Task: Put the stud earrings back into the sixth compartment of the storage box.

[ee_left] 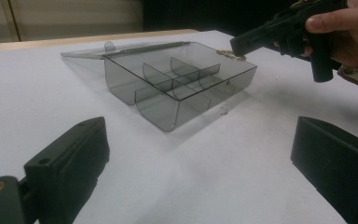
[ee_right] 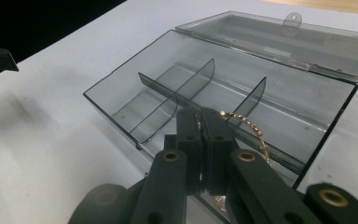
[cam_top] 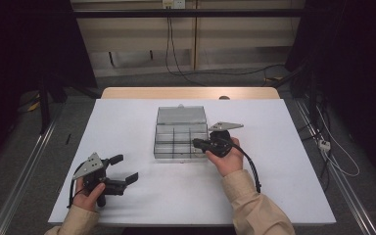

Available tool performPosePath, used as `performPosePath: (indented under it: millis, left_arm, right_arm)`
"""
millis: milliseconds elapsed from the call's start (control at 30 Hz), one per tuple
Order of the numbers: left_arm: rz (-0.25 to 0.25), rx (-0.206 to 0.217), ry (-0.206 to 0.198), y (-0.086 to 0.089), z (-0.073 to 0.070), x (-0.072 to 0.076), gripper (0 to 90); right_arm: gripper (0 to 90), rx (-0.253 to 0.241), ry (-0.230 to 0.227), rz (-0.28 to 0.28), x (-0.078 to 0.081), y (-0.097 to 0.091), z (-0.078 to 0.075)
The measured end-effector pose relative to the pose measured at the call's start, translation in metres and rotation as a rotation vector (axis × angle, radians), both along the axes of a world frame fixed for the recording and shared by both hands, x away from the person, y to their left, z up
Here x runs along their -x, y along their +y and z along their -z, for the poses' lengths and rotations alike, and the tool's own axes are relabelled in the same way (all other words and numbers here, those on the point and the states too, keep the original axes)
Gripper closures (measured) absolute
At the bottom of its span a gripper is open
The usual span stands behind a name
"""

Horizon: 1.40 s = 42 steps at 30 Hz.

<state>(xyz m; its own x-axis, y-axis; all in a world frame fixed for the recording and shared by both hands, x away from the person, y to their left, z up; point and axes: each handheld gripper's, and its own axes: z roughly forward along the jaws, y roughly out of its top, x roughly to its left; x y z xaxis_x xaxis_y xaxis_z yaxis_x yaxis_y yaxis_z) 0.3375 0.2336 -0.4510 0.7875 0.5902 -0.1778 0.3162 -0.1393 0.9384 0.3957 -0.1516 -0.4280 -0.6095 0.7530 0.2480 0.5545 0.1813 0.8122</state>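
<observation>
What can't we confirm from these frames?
- Gold chain: its lower length is hidden behind the right gripper in the right gripper view; too small to see in the high view.
- Organizer box: which compartment the chain hangs over is unclear.

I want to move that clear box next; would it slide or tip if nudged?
The box looks thin-walled and nearly empty, so probably light and quick to slide on the smooth table. It sits low and wide with its lid lying back, so tipping seems unlikely.
</observation>
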Motion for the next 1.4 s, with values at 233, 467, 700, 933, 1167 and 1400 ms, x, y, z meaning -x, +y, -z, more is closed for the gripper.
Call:
performPosePath:
  millis: [233,467,700,933,1167,1400]
  left_arm:
    - [-0.003,0.002,0.002,0.001,0.0,0.0,4.1]
    - [-0.004,0.008,0.0,0.001,-0.001,0.001,4.1]
    - [-0.011,0.001,-0.003,0.002,-0.001,0.002,4.1]
    - [-0.014,-0.003,-0.002,0.003,-0.001,0.003,4.1]
    - [-0.017,-0.005,-0.003,0.003,-0.001,0.003,4.1]
    - [-0.017,-0.011,-0.004,0.003,-0.001,0.003,4.1]
  right_arm:
    - [88.1,0.008,0.015,0.005,-0.002,-0.001,0.005]
    - [63.5,0.011,0.031,0.043,0.001,-0.007,0.009]
    - [48.7,-0.048,-0.009,0.034,0.015,-0.018,0.002]
    - [31.8,-0.062,-0.013,-0.014,0.029,-0.028,0.0]
    - [26.7,-0.053,-0.037,-0.027,0.043,-0.039,0.0]
    - [25.0,-0.034,-0.042,-0.037,0.054,-0.051,0.005]
